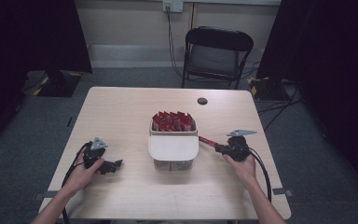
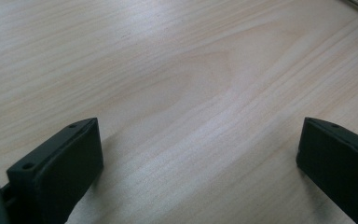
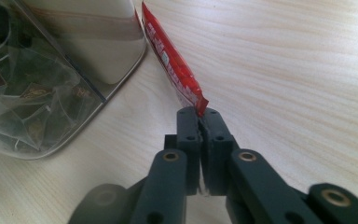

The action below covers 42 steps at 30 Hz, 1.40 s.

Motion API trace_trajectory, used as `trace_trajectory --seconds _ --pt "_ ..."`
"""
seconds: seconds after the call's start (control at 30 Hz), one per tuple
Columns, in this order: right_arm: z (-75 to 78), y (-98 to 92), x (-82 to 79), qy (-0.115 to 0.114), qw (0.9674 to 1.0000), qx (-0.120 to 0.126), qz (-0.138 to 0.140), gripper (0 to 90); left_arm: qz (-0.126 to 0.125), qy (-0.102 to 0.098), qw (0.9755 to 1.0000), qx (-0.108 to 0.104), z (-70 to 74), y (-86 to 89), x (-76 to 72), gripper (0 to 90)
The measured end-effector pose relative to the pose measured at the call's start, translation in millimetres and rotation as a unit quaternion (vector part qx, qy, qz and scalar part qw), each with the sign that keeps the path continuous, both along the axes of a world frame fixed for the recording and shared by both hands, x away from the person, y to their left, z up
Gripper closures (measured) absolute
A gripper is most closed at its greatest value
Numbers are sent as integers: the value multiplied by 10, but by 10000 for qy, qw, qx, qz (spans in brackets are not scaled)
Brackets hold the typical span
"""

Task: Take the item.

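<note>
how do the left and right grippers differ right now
The left gripper has its jaws spread wide with nothing but bare table between them; the right gripper is pinched shut on a red packet. Both have black jaws and sit low over the table.

My right gripper [image 3: 200, 114] has its jaws nearly together, pinching the near end of a red sachet [image 3: 173, 65]. From there the sachet runs up and away over the pale wooden table [image 3: 284, 65], its far end close beside the clear box [image 3: 65, 93]. The box sits left of the sachet, with a white lid [image 3: 88, 37] and dark sachets [image 3: 25, 100] visible through its wall.
</note>
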State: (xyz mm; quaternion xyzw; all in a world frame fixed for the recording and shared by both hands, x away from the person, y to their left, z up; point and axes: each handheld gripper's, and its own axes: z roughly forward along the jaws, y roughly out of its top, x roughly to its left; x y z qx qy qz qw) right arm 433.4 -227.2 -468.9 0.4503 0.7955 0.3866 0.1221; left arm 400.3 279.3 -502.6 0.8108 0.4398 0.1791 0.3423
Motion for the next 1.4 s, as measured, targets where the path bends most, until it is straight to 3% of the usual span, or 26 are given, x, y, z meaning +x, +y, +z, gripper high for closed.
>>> trace_trajectory --seconds 0.37,0.67,0.7,0.73,0.77,0.9,1.13,1.4 --pt "-18 9 8 2 10000 81 -7 747 0 0 10000 0 0 0 0 0" --pt "22 -27 15 -94 9994 273 -195 546 0 -1 10000 -1 0 0 0 0" --pt "57 -42 11 -157 9990 330 -259 467 -4 2 10000 3 1 1 0 0" --pt "57 -42 11 -157 9990 330 -259 467 -5 2 10000 3 1 1 0 0" --pt "110 -63 -4 -247 9983 422 -332 409 -3 1 10000 2 1 1 0 0" --pt "202 -102 -58 -366 9968 566 -432 343 -4 2 10000 3 1 1 0 0" --pt "336 -219 -205 -378 9963 486 -593 241 -4 2 10000 2 0 1 0 0" --pt "353 -346 -340 -365 9959 425 -715 175 1 0 10000 0 0 0 0 0"
